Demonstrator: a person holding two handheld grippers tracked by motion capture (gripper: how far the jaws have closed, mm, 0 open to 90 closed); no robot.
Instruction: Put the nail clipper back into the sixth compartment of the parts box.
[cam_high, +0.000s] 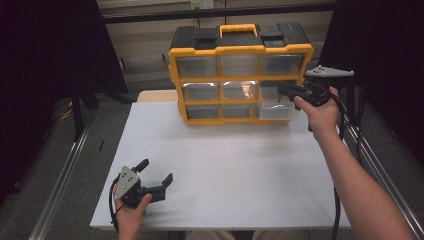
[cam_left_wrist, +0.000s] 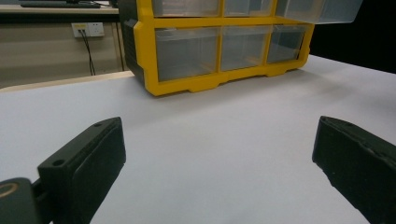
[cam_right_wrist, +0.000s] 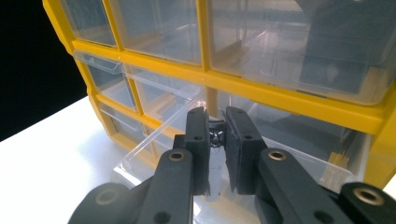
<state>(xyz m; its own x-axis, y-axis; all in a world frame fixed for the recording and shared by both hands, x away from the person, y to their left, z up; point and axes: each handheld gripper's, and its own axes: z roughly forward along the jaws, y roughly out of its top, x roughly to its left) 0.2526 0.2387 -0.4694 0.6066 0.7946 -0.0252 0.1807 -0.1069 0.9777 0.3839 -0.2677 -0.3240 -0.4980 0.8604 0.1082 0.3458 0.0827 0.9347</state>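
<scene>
Now the right gripper (cam_right_wrist: 217, 135) pinches a small metal piece (cam_right_wrist: 215, 136) over the pulled-out drawer (cam_high: 276, 111), while the left gripper (cam_high: 156, 172) gapes wide and empty.

Readable text: none in any view.
Yellow organiser (cam_high: 241, 49): no brand or number legible (its clear drawer fronts are unlabelled).
Wall socket (cam_left_wrist: 88, 29): at ten o'clock in the left gripper view, no lettering to read.
</scene>
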